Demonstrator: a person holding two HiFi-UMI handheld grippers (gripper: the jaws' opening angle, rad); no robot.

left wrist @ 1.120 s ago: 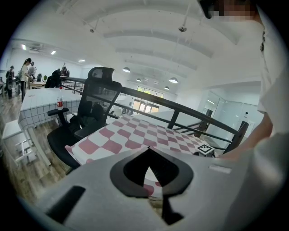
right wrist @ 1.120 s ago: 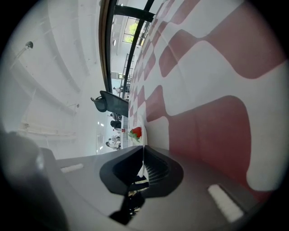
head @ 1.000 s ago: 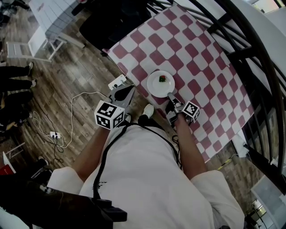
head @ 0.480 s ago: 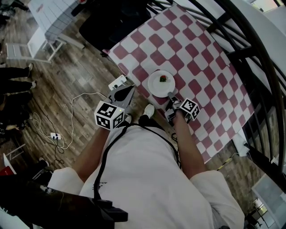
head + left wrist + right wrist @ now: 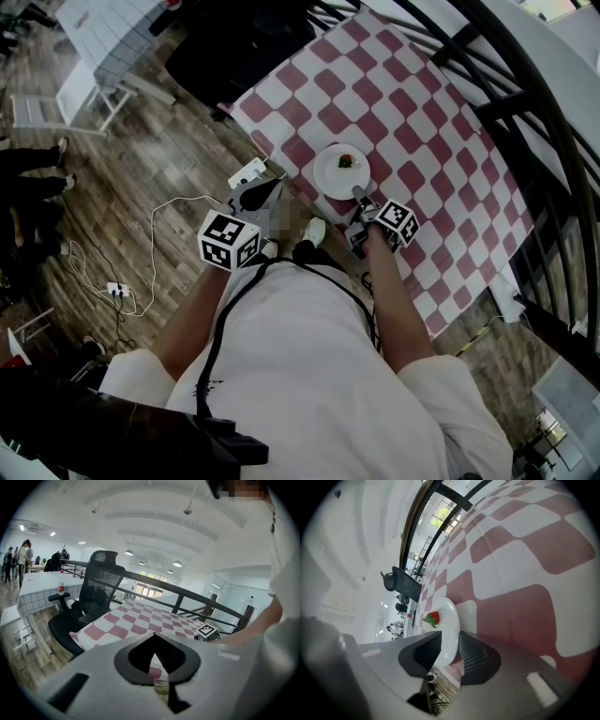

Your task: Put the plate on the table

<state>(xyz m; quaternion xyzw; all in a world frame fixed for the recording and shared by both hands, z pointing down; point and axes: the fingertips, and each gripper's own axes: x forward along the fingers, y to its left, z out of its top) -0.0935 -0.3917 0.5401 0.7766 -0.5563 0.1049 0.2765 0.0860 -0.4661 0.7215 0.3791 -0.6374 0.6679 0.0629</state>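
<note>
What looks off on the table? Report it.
Nothing spilled or damaged. The plate sits flat on the table, close to its edge, strawberry on it. The right gripper has just been opening its jaws, which straddle the rim.

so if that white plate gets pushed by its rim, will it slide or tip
The plate looks rigid and glossy, so it'd probably slide on the checked cloth rather than flex. It's shallow and lies flat, so tipping seems unlikely. The strawberry sits loose and could roll.
</note>
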